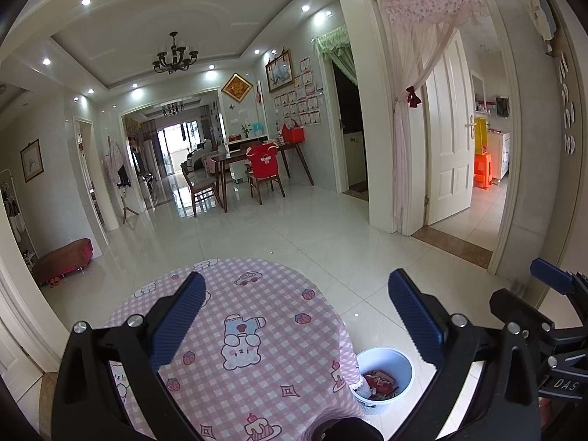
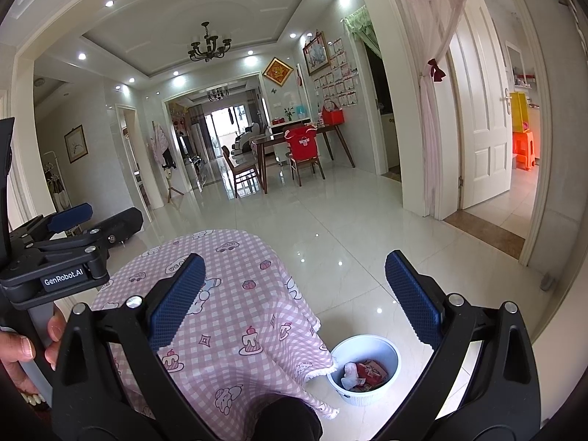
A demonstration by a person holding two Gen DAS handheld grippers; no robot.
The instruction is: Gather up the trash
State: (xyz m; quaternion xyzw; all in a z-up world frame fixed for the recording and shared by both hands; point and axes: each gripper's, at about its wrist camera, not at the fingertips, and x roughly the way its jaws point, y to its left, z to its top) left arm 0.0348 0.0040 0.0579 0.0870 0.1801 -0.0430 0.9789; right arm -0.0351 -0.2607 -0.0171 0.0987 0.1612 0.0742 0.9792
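A white bin (image 1: 386, 378) (image 2: 364, 371) stands on the floor right of a round table with a pink checked cloth (image 1: 242, 334) (image 2: 228, 294). Red wrappers (image 1: 380, 382) (image 2: 371, 371) and white crumpled paper (image 2: 349, 375) lie inside it. My left gripper (image 1: 297, 316) hovers open above the table, nothing between its blue pads. My right gripper (image 2: 294, 297) is open and empty too, above the table's right edge. The left gripper (image 2: 70, 235) shows at the left of the right wrist view, held by a hand (image 2: 22, 349). The right gripper (image 1: 551, 316) shows at the right of the left wrist view.
Glossy white floor tiles (image 1: 294, 228) stretch ahead to a dining table with chairs (image 1: 257, 169). A red bench (image 1: 62, 257) stands by the left wall. A doorway with a pink curtain (image 1: 408, 139) and white door (image 1: 452, 147) opens on the right.
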